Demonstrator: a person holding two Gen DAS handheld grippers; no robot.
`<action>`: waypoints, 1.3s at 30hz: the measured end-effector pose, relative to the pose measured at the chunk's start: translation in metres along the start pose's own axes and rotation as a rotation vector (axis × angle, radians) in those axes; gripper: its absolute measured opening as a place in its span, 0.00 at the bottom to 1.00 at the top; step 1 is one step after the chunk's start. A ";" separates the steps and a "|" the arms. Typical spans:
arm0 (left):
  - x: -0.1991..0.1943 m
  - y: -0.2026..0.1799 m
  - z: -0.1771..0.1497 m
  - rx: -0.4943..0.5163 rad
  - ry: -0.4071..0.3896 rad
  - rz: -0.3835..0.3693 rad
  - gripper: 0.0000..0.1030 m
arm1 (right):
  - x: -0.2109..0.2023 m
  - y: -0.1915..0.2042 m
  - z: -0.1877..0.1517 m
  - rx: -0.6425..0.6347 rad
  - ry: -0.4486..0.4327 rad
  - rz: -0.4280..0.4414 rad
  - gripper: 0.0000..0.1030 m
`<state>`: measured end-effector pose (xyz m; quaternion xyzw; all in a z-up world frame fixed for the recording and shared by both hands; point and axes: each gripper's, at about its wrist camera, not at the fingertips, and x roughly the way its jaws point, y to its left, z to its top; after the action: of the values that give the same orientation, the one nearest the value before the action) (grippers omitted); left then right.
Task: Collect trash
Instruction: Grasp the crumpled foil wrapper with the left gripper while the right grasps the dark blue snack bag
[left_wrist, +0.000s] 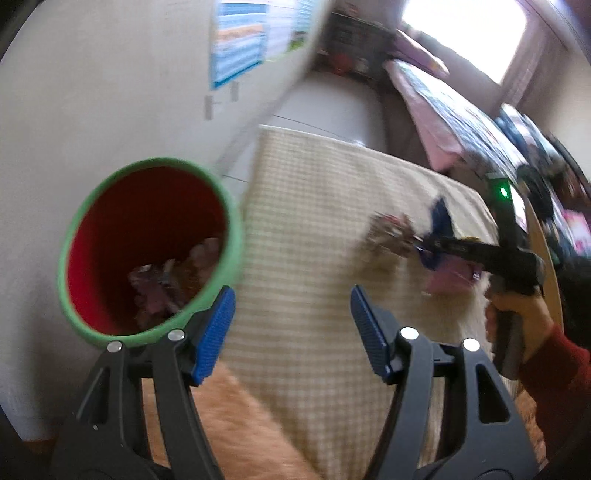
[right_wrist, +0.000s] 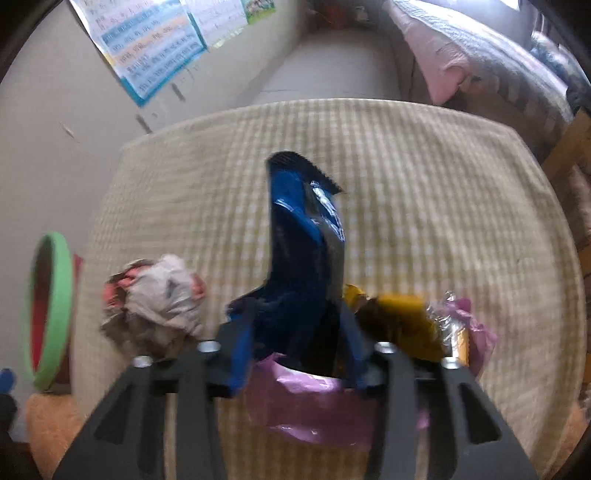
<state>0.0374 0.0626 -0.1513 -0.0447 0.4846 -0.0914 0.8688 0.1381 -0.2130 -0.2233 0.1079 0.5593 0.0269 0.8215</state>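
A green-rimmed bin with a red inside (left_wrist: 147, 247) holds crumpled wrappers and sits just left of my left gripper (left_wrist: 291, 332), which is open and empty over the checked tablecloth (left_wrist: 314, 184). My right gripper (right_wrist: 295, 339) is shut on a blue wrapper (right_wrist: 303, 236) that stands up between its fingers. In the left wrist view the right gripper (left_wrist: 436, 247) shows at the right with the blue wrapper (left_wrist: 441, 218). A crumpled grey-pink wrapper (right_wrist: 159, 295), a yellow wrapper (right_wrist: 402, 321) and a pink wrapper (right_wrist: 306, 402) lie on the cloth by the right gripper.
The table (right_wrist: 443, 184) stands against a pale wall with posters (right_wrist: 155, 48). A bed with pink bedding (right_wrist: 461, 55) is at the far right. The bin (right_wrist: 48, 310) is off the table's left edge. An orange fuzzy surface (left_wrist: 229, 435) lies below the table.
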 end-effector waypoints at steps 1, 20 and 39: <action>0.003 -0.007 0.000 0.023 0.006 -0.003 0.60 | -0.008 -0.003 -0.005 0.020 -0.022 0.037 0.22; 0.144 -0.117 0.040 0.250 0.177 -0.034 0.43 | -0.123 -0.086 -0.101 0.198 -0.190 0.130 0.21; 0.051 -0.070 0.016 0.085 0.056 -0.083 0.11 | -0.129 -0.052 -0.110 0.102 -0.211 0.140 0.21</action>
<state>0.0691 -0.0164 -0.1739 -0.0253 0.5019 -0.1490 0.8516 -0.0154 -0.2687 -0.1548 0.1905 0.4614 0.0440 0.8654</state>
